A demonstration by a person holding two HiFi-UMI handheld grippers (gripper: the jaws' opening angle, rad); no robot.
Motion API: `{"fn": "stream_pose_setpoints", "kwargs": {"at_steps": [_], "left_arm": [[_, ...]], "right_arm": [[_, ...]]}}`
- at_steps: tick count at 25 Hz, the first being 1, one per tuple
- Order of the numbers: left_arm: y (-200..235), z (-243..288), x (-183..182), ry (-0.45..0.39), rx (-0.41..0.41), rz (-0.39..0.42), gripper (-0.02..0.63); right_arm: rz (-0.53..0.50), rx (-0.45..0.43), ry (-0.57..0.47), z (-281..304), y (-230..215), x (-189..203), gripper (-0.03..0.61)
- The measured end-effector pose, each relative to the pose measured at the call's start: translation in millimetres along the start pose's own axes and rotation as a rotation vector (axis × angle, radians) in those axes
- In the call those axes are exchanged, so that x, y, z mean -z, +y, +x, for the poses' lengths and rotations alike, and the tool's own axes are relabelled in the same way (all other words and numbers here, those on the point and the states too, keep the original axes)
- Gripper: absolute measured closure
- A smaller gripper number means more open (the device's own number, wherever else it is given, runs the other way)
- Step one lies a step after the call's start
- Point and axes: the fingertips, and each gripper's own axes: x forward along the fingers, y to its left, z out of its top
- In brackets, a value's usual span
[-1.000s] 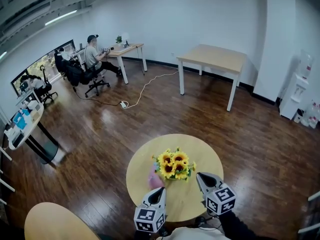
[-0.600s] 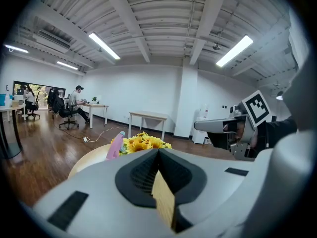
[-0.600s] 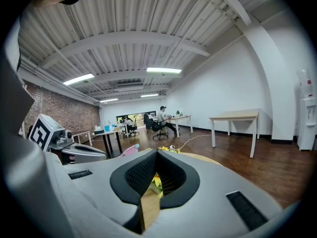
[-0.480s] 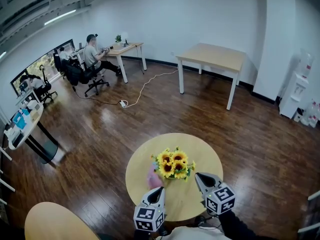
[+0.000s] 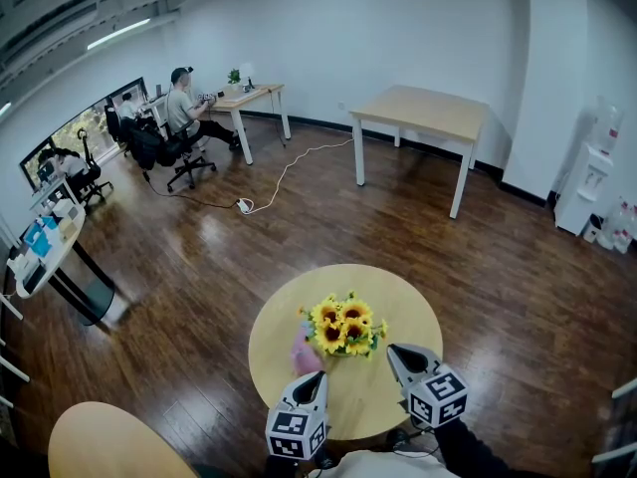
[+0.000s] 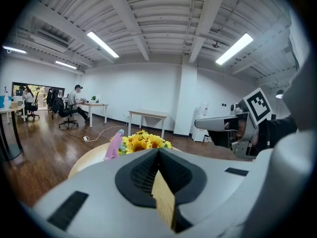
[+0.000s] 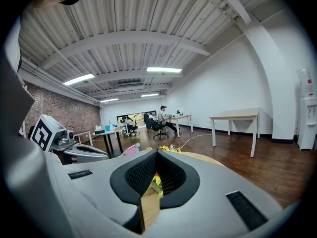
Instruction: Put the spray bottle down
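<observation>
Left gripper (image 5: 320,378): jaws closed, nothing between them. Right gripper (image 5: 395,352): jaws also together, empty. Spray bottle (image 5: 302,352) stands on the round table (image 5: 398,297), at 9 o'clock of the sunflowers (image 5: 344,327) and 11 o'clock of my left tool, apart from both. I judge the put-down done, nothing left.

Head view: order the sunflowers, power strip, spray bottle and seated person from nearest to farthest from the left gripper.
1. spray bottle, just ahead of the left gripper
2. sunflowers, just past it, slightly right
3. power strip, farther out, left of centre
4. seated person, far left
</observation>
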Motion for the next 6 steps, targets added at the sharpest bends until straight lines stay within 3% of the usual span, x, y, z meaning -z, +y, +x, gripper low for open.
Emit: {"fn": "stream_pose_setpoints", "kwargs": {"at_steps": [6], "left_arm": [[5.4,2.8,6.7,-0.002,0.001,0.003,0.609]], "right_arm": [[-0.009,0.001,0.006,4.7,0.8,7.8,0.609]]}}
